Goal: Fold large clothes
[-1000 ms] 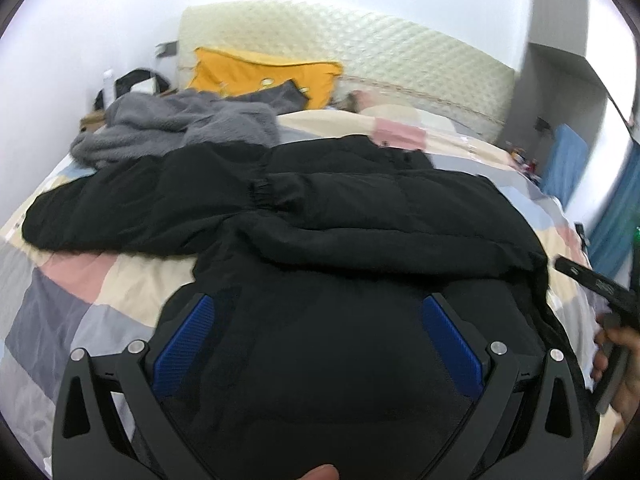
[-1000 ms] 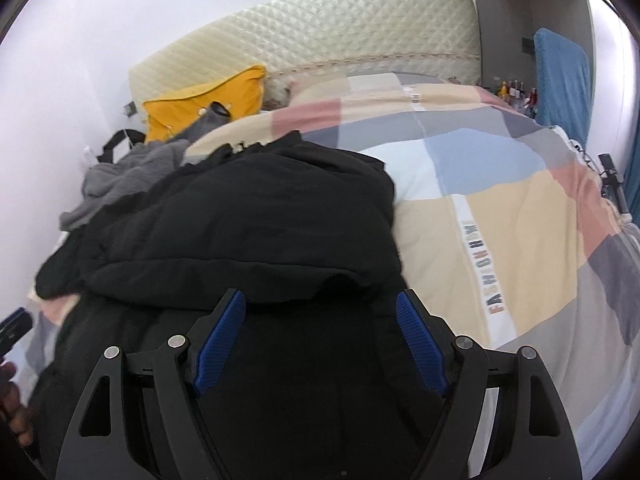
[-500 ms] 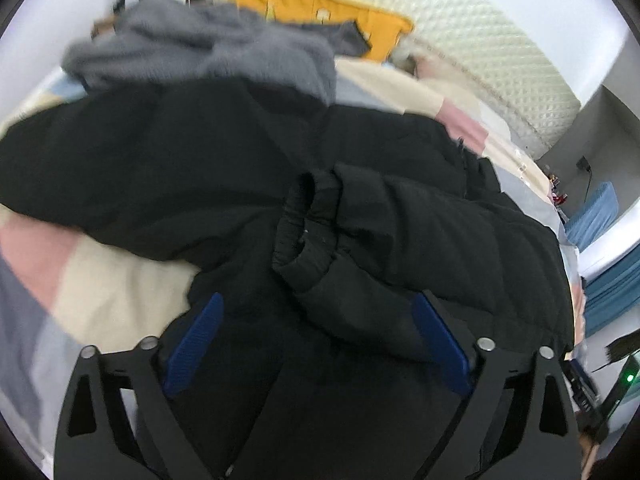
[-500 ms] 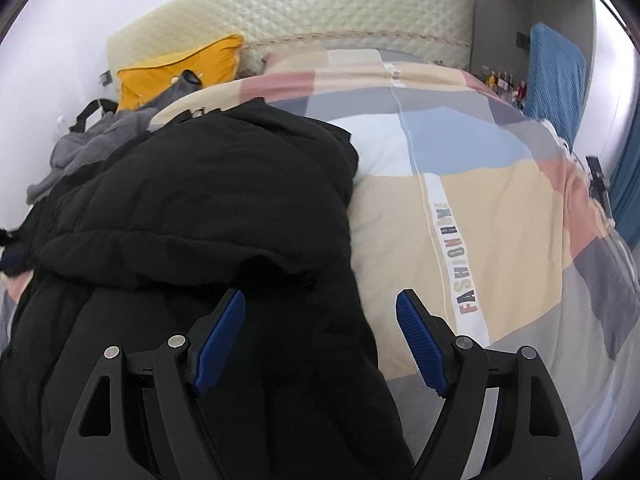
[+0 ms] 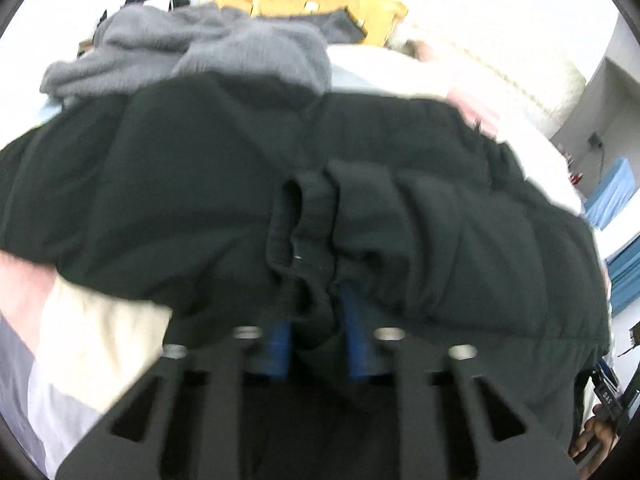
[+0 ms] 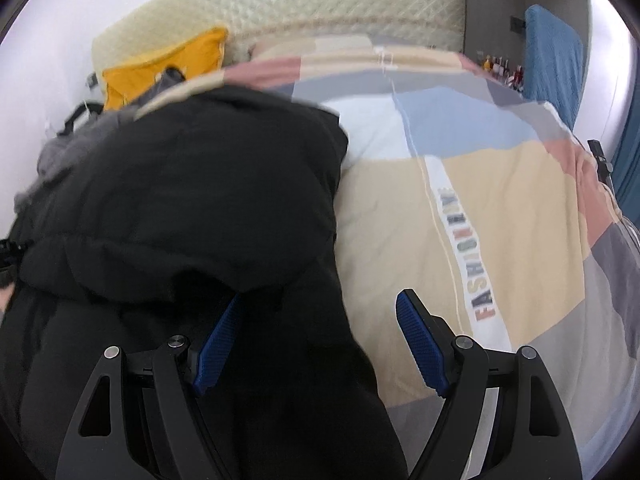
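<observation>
Slippage is the main risk: the elastic cuff [image 5: 302, 220] of the black padded jacket [image 5: 200, 184] is pinched, bunched, between the nearly closed left tongs [image 5: 316, 320], and the sleeve's weight could pull it free. The jacket lies spread just ahead of both tongs. The right tongs [image 6: 320, 312] are held spread, gripping nothing, over its edge. "FASHION", apparently, is printed on the quilt [image 6: 400, 240] right of them.
</observation>
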{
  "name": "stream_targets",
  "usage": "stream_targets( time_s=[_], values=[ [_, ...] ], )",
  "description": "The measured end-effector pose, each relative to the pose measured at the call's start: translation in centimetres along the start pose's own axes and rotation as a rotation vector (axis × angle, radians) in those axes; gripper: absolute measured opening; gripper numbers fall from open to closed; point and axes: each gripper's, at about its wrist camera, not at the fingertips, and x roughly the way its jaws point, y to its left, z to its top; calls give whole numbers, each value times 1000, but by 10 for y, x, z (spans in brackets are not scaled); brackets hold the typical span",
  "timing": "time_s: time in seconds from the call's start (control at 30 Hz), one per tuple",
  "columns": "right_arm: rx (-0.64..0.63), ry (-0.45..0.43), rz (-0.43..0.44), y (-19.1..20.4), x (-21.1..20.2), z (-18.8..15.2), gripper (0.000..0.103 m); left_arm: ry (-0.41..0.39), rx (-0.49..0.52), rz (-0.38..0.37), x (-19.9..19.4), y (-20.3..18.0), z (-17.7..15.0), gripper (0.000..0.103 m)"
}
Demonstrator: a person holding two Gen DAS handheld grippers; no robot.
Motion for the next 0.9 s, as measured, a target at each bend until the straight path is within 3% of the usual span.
stream_targets(
  time_s=[0.13,0.4,0.53,0.63,0.67,0.73,0.9],
  values=[
    [46,-64,-4,-5,-14,9,77,-62,18,14,-10,0,18,15],
    [31,-51,-6,-1,-5,6,77,-29,21,34,4,4,15,15],
    [79,-28,43,-4,-11,6,77,-34,26,24,-10,2,6,23],
    [62,-26,52,1,-23,5,77,-36,55,13,-27,-2,-8,38],
    [48,-32,54,4,-29,5,77,-40,60,9,-33,-3,-11,39],
    [15,-53,57,11,-44,5,77,-62,65,-11,-53,-6,-18,39],
    [-4,-115,91,28,-95,3,77,-179,66,-44,-106,-18,-40,58]
  ],
)
